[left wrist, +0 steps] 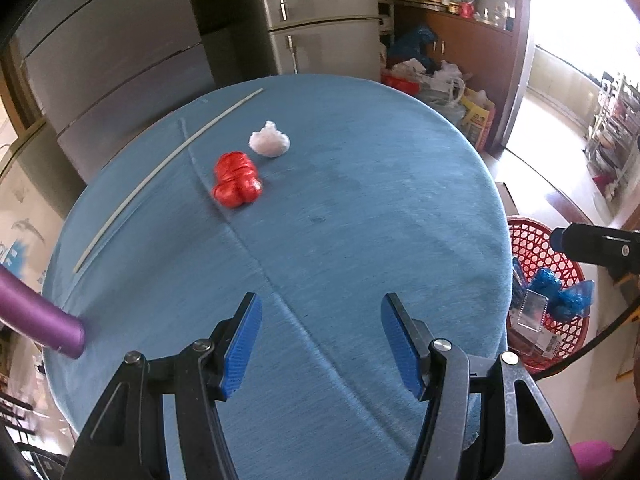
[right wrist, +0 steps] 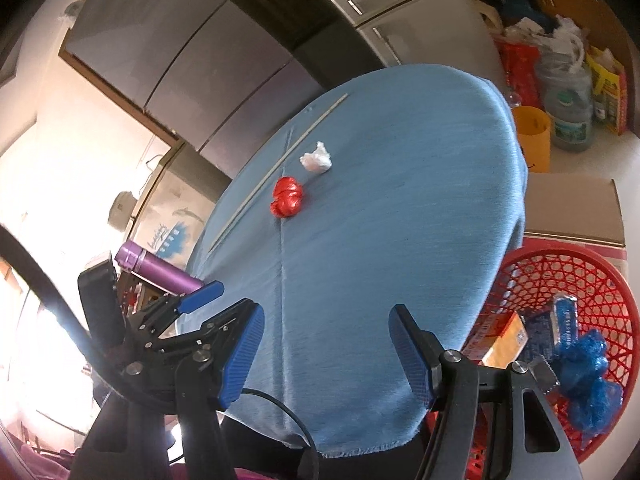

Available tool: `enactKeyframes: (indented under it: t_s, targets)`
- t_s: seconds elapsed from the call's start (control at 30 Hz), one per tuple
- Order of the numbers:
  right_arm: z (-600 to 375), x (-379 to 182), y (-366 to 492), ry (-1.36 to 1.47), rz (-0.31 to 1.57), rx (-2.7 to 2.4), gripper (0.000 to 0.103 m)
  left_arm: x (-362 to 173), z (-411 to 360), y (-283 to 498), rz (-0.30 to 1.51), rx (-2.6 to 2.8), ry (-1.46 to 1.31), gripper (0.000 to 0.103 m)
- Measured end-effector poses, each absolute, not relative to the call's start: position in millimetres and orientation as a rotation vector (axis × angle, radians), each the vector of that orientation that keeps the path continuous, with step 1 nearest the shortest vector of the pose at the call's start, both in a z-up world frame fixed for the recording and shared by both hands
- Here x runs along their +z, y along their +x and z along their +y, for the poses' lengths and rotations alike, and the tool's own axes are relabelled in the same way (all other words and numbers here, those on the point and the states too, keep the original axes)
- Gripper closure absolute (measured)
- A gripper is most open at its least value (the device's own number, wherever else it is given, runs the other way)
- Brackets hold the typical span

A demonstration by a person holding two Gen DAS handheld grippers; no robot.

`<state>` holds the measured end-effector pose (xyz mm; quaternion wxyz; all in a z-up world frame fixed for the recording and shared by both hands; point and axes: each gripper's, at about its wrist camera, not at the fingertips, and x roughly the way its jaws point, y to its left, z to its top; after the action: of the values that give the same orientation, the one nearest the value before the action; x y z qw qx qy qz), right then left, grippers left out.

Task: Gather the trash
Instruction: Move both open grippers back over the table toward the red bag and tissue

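Hovering over the near edge of a round table (left wrist: 360, 184) draped in blue cloth, both grippers point down and forward. The left gripper (left wrist: 320, 344) has its blue pads spread apart with only bare cloth between them; it grips nothing. The right gripper (right wrist: 326, 350) is likewise parted and empty, above the near rim.

Toward the far left of the table lie a red wad (left wrist: 237, 185) and, just beyond it and apart, a white tissue (left wrist: 269, 144). A thin white stick (left wrist: 160, 178) runs along the far-left edge, left of both. The whole middle and right of the tabletop is open cloth.

A purple bottle (left wrist: 44, 316) pokes in at the near-left edge. Off the table's right edge, lower down, sits a red basket (right wrist: 576, 280) holding blue wrappers (right wrist: 588, 368) and a box (right wrist: 504, 340). Refrigerators (left wrist: 320, 16) stand behind the far edge.
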<state>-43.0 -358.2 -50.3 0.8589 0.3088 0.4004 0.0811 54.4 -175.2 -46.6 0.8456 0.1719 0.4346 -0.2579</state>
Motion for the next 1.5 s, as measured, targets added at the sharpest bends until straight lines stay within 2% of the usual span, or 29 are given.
enactKeyframes:
  t_s: [0.73,1.5]
  targets:
    - [-324,-67,30,0.589,0.912,0.239,0.035,-89,-101,107,1.044,-0.364,0.228,0.04]
    - [-310,-76,245,0.47,0.908,0.17,0.035,-102,-70,169,1.108,-0.258,0.177,0.04]
